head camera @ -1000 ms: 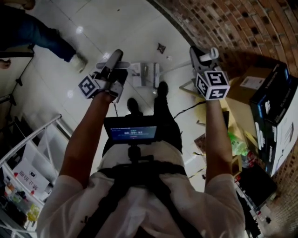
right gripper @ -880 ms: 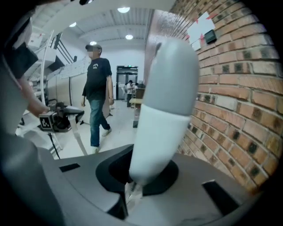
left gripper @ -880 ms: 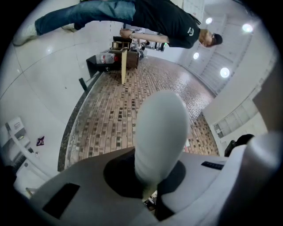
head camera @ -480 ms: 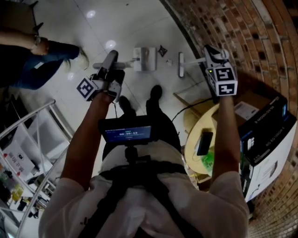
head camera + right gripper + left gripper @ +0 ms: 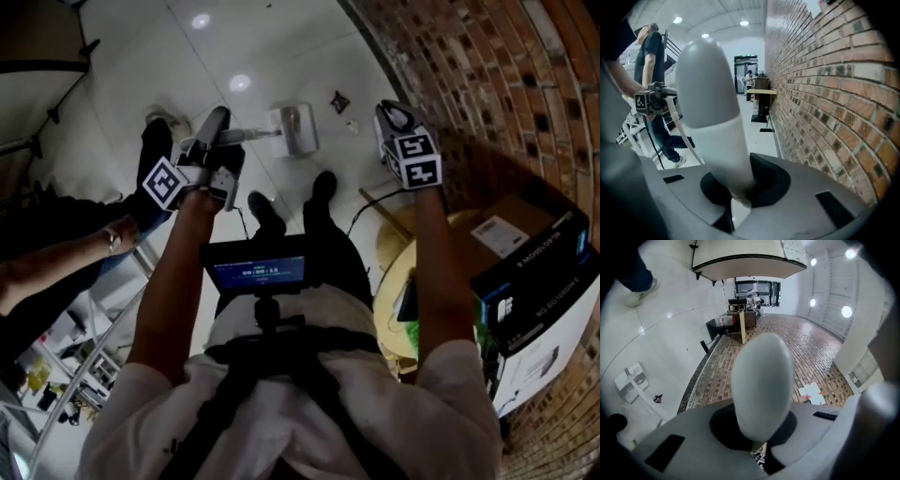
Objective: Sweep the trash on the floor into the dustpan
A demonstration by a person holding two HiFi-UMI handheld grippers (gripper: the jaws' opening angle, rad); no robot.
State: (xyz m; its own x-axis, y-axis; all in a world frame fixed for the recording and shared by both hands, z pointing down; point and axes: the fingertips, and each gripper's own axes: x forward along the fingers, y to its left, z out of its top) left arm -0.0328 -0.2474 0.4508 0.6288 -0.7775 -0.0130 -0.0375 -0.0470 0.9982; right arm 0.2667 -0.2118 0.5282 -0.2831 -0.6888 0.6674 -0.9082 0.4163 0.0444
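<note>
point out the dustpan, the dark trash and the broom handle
dustpan [image 5: 296, 129], head view, on its white pan body
dark trash [image 5: 338, 100], head view, its middle
broom handle [image 5: 720, 149], right gripper view, on the white shaft

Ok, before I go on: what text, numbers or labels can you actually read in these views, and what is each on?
"00:00:13": on the chest screen; small, so not certain.
White print on the black box: too blurred to read.
White label on the cardboard box: too small to read.
Marker cubes: square patterns only, no letters.
Nothing legible in either gripper view.
</note>
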